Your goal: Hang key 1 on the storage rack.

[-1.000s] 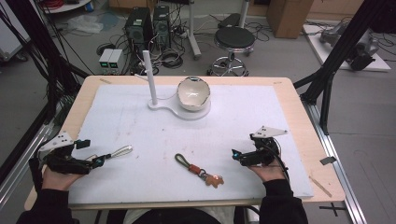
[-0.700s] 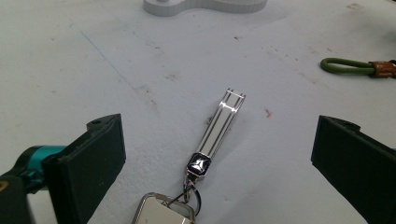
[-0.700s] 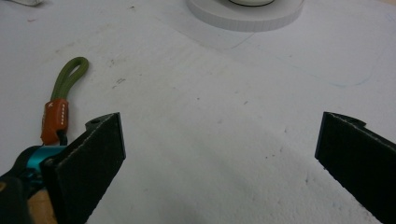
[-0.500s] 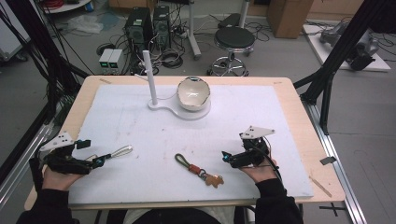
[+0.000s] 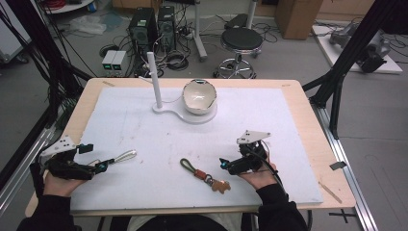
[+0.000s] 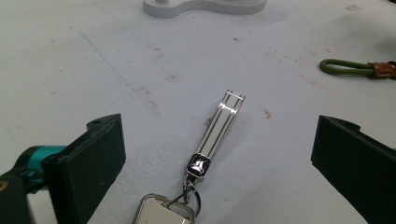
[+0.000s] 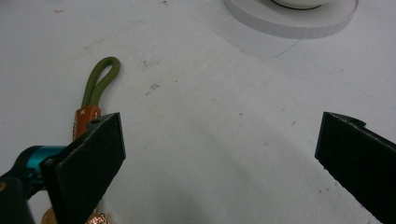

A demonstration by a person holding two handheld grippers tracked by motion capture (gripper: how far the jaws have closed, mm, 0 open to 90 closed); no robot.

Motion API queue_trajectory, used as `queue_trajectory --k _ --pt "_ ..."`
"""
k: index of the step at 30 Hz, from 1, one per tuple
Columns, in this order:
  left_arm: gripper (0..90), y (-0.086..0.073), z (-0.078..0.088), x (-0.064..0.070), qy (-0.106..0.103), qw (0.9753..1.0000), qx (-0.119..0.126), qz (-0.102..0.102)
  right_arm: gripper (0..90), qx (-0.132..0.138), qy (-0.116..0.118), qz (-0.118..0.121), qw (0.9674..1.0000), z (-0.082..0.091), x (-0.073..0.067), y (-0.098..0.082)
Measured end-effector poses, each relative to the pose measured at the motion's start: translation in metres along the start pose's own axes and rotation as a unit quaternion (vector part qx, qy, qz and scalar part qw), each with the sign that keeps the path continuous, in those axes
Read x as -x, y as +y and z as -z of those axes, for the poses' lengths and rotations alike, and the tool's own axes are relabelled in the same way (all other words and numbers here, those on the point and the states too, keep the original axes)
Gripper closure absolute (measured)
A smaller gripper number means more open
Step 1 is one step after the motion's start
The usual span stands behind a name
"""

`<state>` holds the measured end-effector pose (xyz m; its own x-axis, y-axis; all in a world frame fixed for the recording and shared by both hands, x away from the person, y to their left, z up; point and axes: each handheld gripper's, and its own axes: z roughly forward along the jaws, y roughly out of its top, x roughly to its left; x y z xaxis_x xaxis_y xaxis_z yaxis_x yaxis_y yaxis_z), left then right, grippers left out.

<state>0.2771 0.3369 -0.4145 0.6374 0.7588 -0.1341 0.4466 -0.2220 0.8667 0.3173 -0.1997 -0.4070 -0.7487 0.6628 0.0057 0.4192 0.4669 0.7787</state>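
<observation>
A silver key fob [image 5: 122, 156] with a metal strap lies at the mat's front left, just ahead of my left gripper [image 5: 102, 166]. In the left gripper view the silver strap [image 6: 219, 127] and its ring [image 6: 164, 212] lie between the jaws, and the left gripper [image 6: 219, 137] is open, touching nothing. A green cord keychain [image 5: 191, 168] with an orange-brown band and a copper charm [image 5: 221, 186] lies front centre. My right gripper [image 5: 224, 164] stands open just right of it. In the right gripper view the green cord loop [image 7: 100, 79] runs past the left jaw, outside the open right gripper [image 7: 219, 128].
A white stand [image 5: 185, 114] with an upright post [image 5: 155, 79] carries a white bowl [image 5: 198, 96] at the back centre of the white mat [image 5: 269, 125]. The stand's base [image 7: 289, 21] shows ahead in the right gripper view. The wooden table edge [image 5: 312, 125] frames the mat.
My right gripper has slid left across the mat, closing in beside the green keychain. The left gripper and the silver fob have stayed put.
</observation>
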Motion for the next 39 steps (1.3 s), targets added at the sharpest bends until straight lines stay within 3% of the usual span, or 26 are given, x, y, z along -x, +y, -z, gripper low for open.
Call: queue_trajectory --k 23,35,39 --pt "3.4 0.0 0.0 -0.001 0.001 1.0 0.001 -0.002 0.7 -0.032 0.02 0.025 0.999 -0.028 -0.021 0.013" --pt "3.5 -0.001 -0.001 -0.001 0.001 1.0 0.0 -0.003 5.2 -0.059 0.07 0.038 0.9951 -0.043 -0.041 0.021" --pt "3.4 -0.001 -0.001 -0.001 0.001 1.0 -0.002 -0.004 15.5 -0.078 0.089 0.046 0.9919 -0.048 -0.047 0.022"
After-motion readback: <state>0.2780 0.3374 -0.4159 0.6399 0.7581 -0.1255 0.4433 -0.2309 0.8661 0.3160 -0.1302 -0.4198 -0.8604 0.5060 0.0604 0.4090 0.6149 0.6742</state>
